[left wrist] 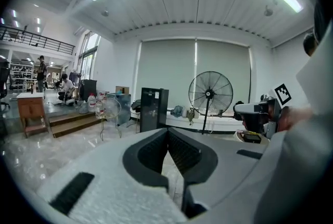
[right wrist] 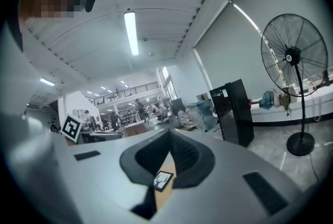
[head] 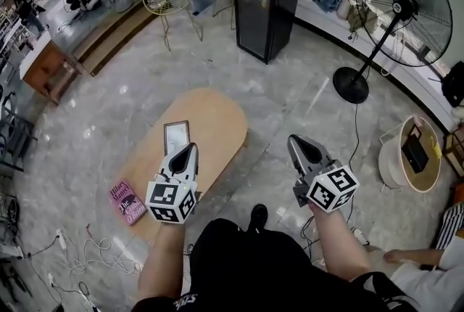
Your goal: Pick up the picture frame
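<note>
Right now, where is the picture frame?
In the head view the picture frame lies on the oval wooden table, left of centre, just beyond the left gripper; the pink book lies nearer, further left.

Picture frame on table, book at its left edge, fan far right

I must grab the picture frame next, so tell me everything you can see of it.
The picture frame is a rectangle with a thin dark border round a pale picture. The right gripper view shows a dark, tree-like drawing on white. It lies flat, face up, on the oval wooden table. Only the table visibly touches it. The left claw shows by its near corner.
</note>
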The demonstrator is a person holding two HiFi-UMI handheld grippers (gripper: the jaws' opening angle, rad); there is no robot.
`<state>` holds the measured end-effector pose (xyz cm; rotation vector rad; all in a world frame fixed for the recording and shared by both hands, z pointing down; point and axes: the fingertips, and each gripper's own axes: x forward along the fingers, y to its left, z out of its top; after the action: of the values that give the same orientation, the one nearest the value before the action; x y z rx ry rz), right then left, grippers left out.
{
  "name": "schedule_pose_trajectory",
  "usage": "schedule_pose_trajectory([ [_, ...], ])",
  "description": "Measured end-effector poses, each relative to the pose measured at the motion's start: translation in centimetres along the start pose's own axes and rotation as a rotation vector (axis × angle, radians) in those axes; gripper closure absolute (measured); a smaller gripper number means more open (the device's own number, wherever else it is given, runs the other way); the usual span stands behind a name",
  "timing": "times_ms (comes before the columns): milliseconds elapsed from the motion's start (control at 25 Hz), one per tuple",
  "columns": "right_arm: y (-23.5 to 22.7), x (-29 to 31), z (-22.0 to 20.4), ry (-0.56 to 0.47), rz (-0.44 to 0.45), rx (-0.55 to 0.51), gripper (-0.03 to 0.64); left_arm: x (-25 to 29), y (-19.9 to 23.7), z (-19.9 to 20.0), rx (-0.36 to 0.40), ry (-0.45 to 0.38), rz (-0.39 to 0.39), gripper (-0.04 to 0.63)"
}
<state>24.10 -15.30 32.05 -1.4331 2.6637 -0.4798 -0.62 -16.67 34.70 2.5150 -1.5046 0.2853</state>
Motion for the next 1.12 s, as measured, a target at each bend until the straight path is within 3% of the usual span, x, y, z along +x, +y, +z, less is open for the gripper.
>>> schedule_pose_trajectory([
  [640,3.7,13.5,-3.6,0.149,0.064,-0.032,0.612,2.1,13.9,-5.2,-0.130,0.068,0.070,0.586],
  [840,3.4,16.8,-6.8,0.219,0.081,-0.014,0.612,3.8,16.2,-8.0,-0.168,0.117,0.082,0.586],
  [1120,3.5,22.1,-12.9,0.326,0.175,-0.010,0.612,7.4,17.6,-13.5,-0.210,0.188,0.111,0.584],
])
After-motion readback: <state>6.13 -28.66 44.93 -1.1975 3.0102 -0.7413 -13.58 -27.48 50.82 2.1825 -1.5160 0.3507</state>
